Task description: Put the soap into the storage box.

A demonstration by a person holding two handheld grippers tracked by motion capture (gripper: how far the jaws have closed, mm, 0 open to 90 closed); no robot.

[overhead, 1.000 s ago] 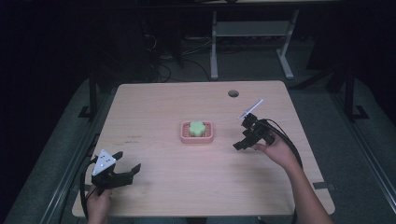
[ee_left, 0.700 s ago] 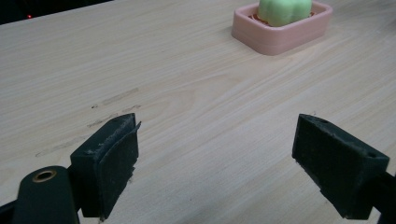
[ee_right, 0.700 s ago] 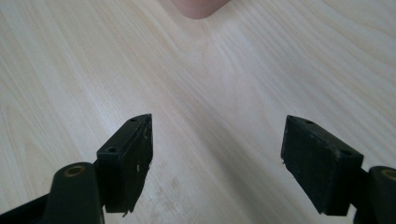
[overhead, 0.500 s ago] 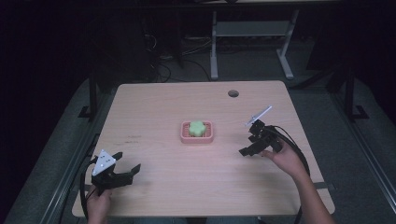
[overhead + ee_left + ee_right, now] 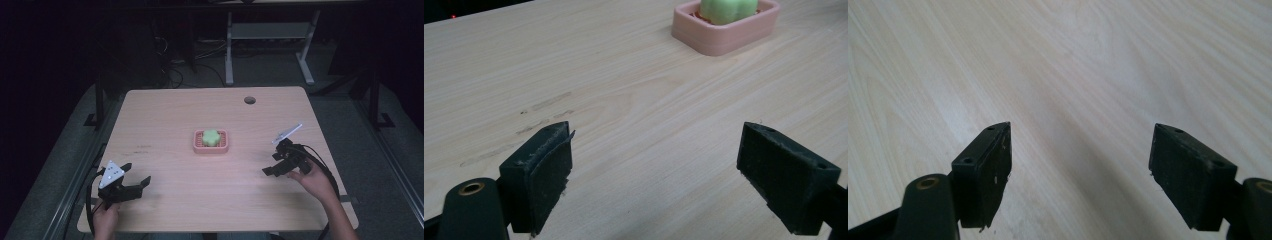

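The green block (image 5: pixel 727 8) sits inside the pink tray (image 5: pixel 724 37), ahead and to the right of the left gripper (image 5: pixel 654 175), whose jaws stand wide apart over bare tabletop (image 5: pixel 634 95). The right gripper (image 5: pixel 1080 172) is likewise spread, holding nothing. The block looks light, soft and lobed; grip it across its exposed upper sides, above the tray rim.

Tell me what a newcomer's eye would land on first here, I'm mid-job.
Probably the pink tray in the middle of the wooden table, with a pale green lobed block sitting in it. Next, the two open, empty grippers: the left gripper near the table's front left corner, and the right gripper to the right of the tray.
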